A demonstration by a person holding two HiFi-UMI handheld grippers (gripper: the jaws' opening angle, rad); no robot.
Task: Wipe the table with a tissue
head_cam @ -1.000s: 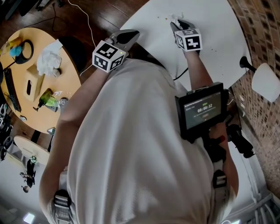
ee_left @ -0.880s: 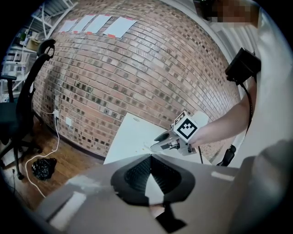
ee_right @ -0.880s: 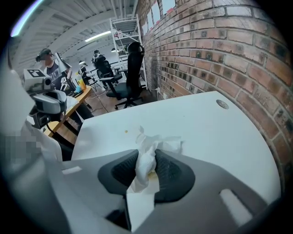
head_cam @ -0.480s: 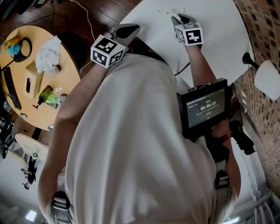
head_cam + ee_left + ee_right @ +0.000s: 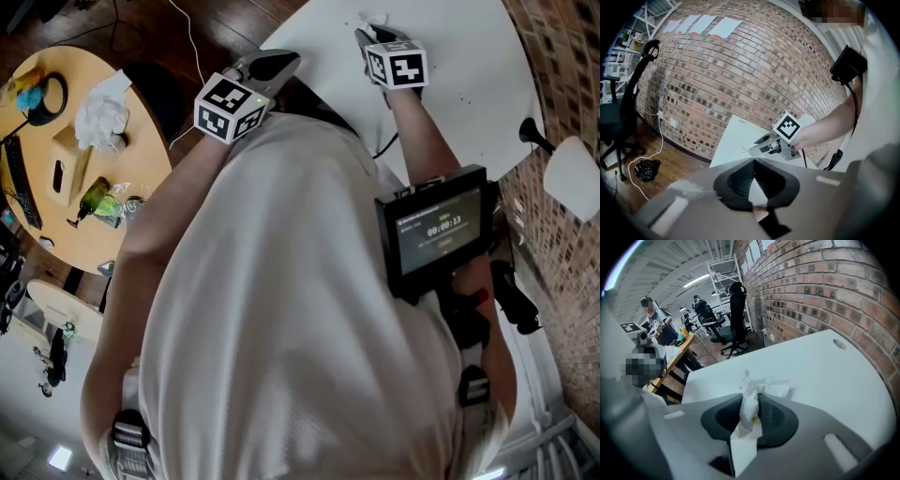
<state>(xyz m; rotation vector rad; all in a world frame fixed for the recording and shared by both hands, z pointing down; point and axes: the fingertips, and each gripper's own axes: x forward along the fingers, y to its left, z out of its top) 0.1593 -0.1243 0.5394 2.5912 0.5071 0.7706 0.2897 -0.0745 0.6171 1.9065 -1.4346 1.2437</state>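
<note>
A crumpled white tissue lies pressed on the white table. My right gripper is shut on it, and its jaws have just been closing on the paper. A strip of tissue runs back between the pads. In the head view the right gripper points steeply down at the table, and the tissue sticks out past its tips. A small yellow crumb lies by the tissue. My left gripper hovers at the table's near edge. Its jaws meet at the tips with nothing between them.
A round wooden table at the left carries crumpled tissues, a box and a green bottle. A brick wall borders the white table, with a black stem there. A screen hangs on the person's chest.
The right gripper has slid a little to the left and further away across the table, taking the tissue with it. The left gripper has stayed where it was.
</note>
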